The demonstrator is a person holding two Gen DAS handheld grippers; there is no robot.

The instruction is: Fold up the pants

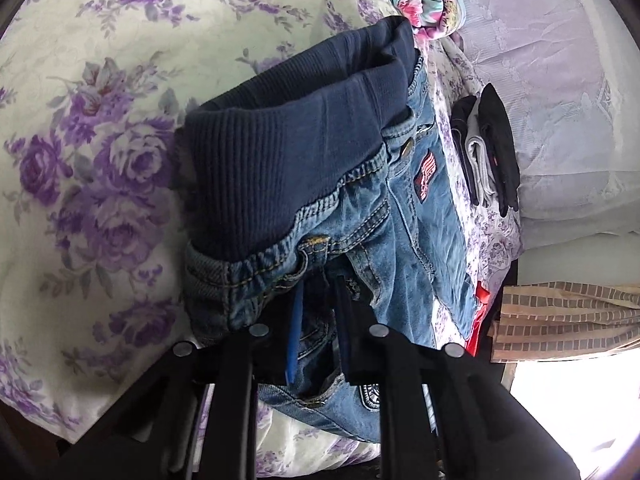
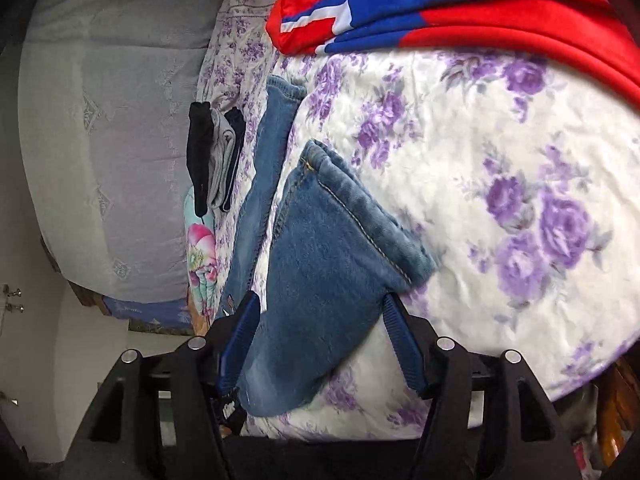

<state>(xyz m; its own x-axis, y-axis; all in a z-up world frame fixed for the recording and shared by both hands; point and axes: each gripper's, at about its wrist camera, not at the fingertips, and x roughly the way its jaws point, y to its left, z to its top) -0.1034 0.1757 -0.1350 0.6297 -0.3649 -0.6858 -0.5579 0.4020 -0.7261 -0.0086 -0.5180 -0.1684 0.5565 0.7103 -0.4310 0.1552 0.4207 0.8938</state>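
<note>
In my left wrist view, my left gripper [image 1: 316, 316] is squeezed almost shut on the top of the blue jeans [image 1: 360, 216], just under the dark stretchy waistband [image 1: 288, 148]. The jeans lie on a bed with a white and purple flower blanket [image 1: 80, 160]. To the right of the jeans, near them, I see a small stack of folded dark and grey clothes [image 1: 486, 152]. Past the jeans lies a bright flowery cloth [image 1: 420, 0].

In my right wrist view, my right gripper [image 2: 320, 344] is wide open. One jeans leg [image 2: 332, 248] lies between the two blue pads, touching the left pad [image 2: 240, 340], but the right pad is off it, so I am not pinching it. The other leg [image 2: 268, 152] lies to the left of this leg. The folded clothes [image 2: 212, 160] are farther left. A red and blue cloth [image 2: 440, 12] lies on the blanket [image 2: 500, 160], beyond the leg.
</note>
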